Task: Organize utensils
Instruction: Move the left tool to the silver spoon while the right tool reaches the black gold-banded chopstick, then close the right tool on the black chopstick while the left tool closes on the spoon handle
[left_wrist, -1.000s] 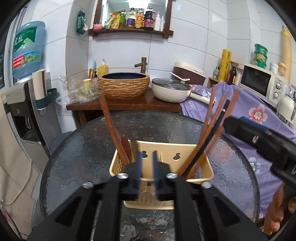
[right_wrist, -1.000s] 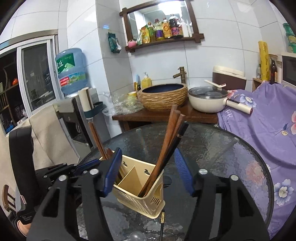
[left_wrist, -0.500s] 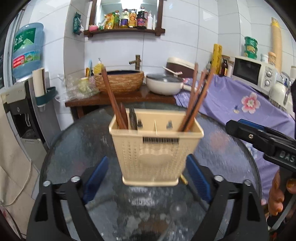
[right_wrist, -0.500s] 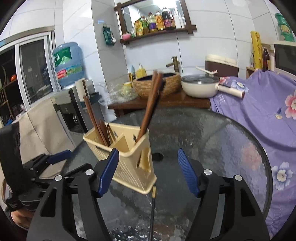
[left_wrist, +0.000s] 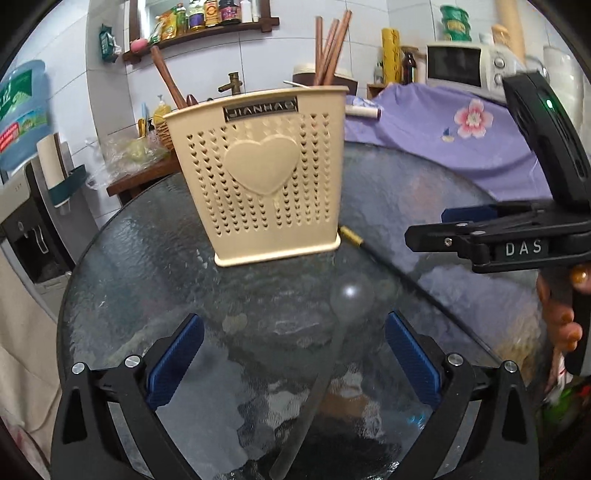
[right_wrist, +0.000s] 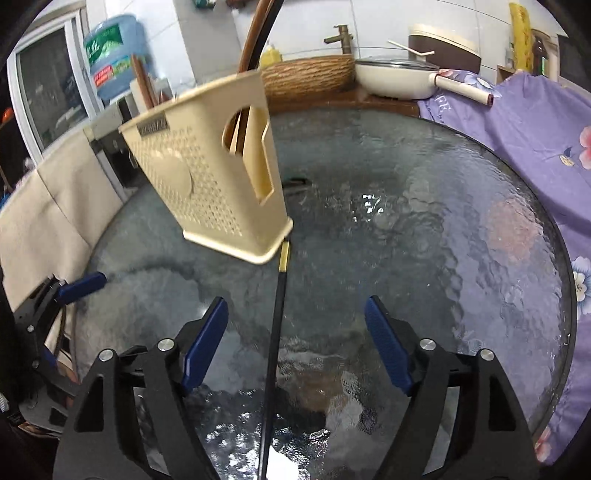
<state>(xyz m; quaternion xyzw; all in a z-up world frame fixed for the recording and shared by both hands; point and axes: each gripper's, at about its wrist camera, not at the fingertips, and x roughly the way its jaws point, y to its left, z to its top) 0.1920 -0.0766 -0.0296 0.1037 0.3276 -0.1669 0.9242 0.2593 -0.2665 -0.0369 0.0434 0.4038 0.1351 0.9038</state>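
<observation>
A beige perforated utensil holder (left_wrist: 264, 177) stands on the round glass table (left_wrist: 147, 258), with brown chopsticks (left_wrist: 328, 48) and a wooden utensil (left_wrist: 168, 79) upright in it. It also shows in the right wrist view (right_wrist: 207, 177). A black chopstick with a gold tip (right_wrist: 275, 332) lies on the glass, its tip at the holder's base; it also shows in the left wrist view (left_wrist: 373, 251). A metal spoon (left_wrist: 332, 332) lies between my left gripper's (left_wrist: 293, 354) open fingers. My right gripper (right_wrist: 295, 339) is open, straddling the black chopstick, and appears in the left wrist view (left_wrist: 465, 229).
Behind the table stands a wooden counter with a woven basin (right_wrist: 306, 77) and a white pan (right_wrist: 395, 79). A purple floral cloth (left_wrist: 443, 136) covers things at the right, with a microwave (left_wrist: 465, 62) behind. A water dispenser (left_wrist: 22, 110) stands at the left.
My left gripper opened and let go of the holder, then drew back and down. Both grippers dropped low toward the glass; the spoon and black chopstick now lie between the fingers.
</observation>
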